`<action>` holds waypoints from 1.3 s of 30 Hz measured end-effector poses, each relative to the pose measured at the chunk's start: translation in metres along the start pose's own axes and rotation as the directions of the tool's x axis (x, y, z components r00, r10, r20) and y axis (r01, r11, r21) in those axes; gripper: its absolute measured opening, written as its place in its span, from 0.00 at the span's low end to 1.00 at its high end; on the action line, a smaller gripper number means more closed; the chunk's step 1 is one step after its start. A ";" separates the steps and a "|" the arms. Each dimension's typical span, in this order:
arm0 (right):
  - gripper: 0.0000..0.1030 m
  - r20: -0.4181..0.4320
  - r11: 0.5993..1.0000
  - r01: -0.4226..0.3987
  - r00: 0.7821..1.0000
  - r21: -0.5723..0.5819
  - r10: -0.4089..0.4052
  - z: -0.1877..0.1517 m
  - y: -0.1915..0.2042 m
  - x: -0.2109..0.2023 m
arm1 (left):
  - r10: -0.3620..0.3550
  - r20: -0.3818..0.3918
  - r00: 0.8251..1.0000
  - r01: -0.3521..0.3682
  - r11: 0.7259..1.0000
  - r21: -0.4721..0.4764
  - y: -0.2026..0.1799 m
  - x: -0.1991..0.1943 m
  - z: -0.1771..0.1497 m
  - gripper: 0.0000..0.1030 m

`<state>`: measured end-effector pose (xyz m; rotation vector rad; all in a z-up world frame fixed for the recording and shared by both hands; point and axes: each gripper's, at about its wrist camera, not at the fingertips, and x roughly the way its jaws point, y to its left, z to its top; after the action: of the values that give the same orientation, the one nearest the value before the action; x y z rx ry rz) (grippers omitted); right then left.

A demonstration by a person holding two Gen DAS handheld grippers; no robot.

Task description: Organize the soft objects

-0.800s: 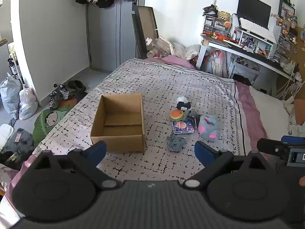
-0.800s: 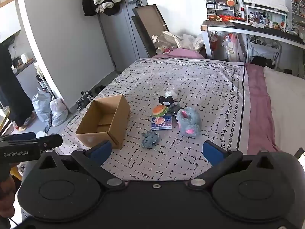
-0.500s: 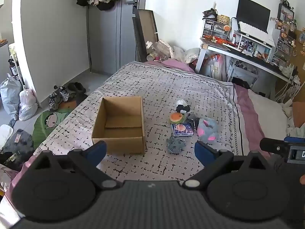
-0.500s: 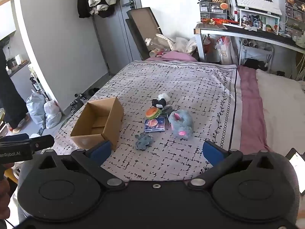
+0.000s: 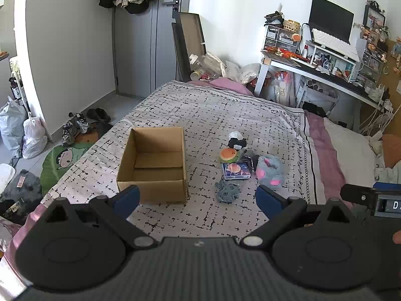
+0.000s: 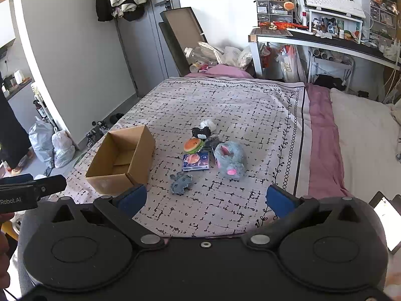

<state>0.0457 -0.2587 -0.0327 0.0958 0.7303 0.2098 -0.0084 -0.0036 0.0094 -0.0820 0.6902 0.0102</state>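
Both views have drawn back slightly from the bed. Left gripper (image 5: 198, 197) and right gripper (image 6: 206, 199) gape wide, empty. Cardboard box (image 5: 155, 163) empty; 5 soft toys, including grey plush (image 6: 230, 159), lie beside it. Sorting unstarted.

- "Robot.AI" in white letters stands on the black body of the left gripper (image 6: 32, 193), seen at the left edge of the right wrist view; the start of the word is cut off by the frame.
- A single letter "D" shows on the small display on the right gripper (image 5: 376, 198) at the right edge of the left wrist view; the rest runs out of frame.
- The printing on the small card (image 6: 195, 161) on the bed is too small to read.
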 end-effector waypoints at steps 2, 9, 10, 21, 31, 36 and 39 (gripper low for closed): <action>1.00 0.003 1.000 0.004 1.000 -0.005 -0.004 -0.001 0.000 0.000 | 0.000 -0.002 1.000 0.000 1.000 0.003 -0.003 0.001 0.000 0.95; 1.00 -0.002 1.000 0.011 1.000 -0.007 -0.011 -0.002 0.000 0.002 | 0.001 -0.005 1.000 -0.001 1.000 0.008 -0.003 0.003 0.000 0.95; 1.00 -0.003 1.000 0.010 1.000 -0.007 -0.010 -0.002 0.000 0.002 | 0.002 -0.005 1.000 -0.002 1.000 0.005 -0.003 0.003 0.000 0.95; 1.00 0.000 1.000 0.010 1.000 -0.022 -0.010 -0.001 0.002 0.000 | -0.001 -0.005 1.000 0.001 1.000 0.003 0.000 0.003 -0.001 0.95; 1.00 0.000 0.999 0.005 1.000 -0.032 -0.005 -0.002 0.003 0.000 | -0.001 -0.005 1.000 0.001 1.000 0.004 0.000 0.003 -0.002 0.95; 1.00 -0.001 1.000 -0.001 1.000 -0.027 0.001 -0.001 0.002 0.000 | -0.001 -0.005 1.000 0.001 1.000 0.003 0.000 0.003 -0.002 0.95; 1.00 0.000 1.000 -0.006 1.000 -0.029 0.006 -0.001 0.002 0.000 | -0.001 -0.004 1.000 0.001 1.000 0.003 0.000 0.003 -0.002 0.95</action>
<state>0.0446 -0.2568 -0.0337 0.0706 0.7269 0.2264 -0.0076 -0.0038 0.0062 -0.0793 0.6945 0.0078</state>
